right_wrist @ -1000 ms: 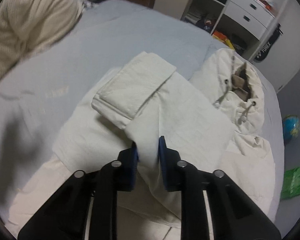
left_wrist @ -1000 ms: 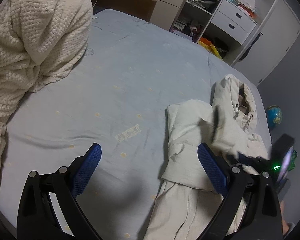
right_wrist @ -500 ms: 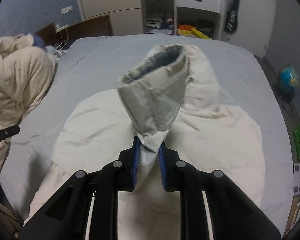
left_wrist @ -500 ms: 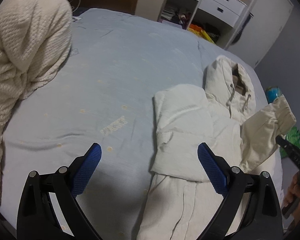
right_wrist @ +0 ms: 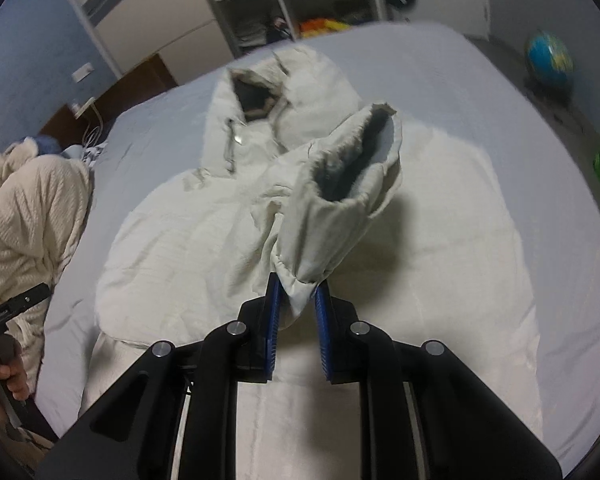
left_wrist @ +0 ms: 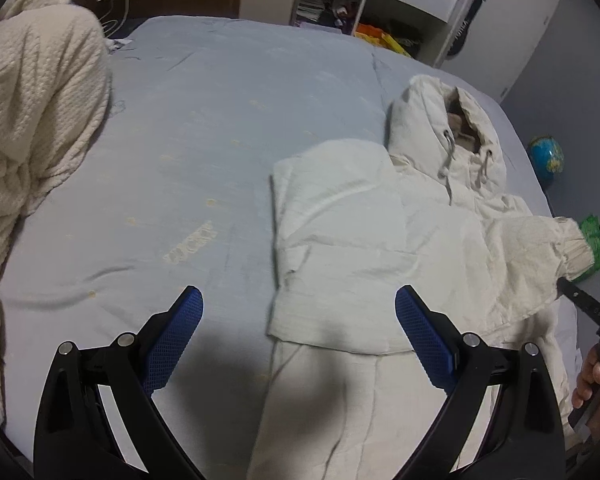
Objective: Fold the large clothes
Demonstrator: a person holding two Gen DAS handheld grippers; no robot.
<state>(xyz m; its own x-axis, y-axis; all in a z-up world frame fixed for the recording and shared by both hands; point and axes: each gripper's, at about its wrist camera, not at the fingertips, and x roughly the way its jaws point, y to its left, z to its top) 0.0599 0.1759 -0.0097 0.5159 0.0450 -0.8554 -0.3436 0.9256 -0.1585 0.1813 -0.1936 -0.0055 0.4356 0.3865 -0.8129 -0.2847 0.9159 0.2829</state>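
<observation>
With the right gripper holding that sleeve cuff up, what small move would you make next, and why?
Probably carry the sleeve cuff across the hoodie and lay it on the chest: the right gripper holds it lifted, while the other sleeve already lies folded.

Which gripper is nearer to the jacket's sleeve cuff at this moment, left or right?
Right. The right gripper is shut on the sleeve cuff, holding it above the jacket. The left gripper hangs open over the jacket's other side, apart from the cuff.
</observation>
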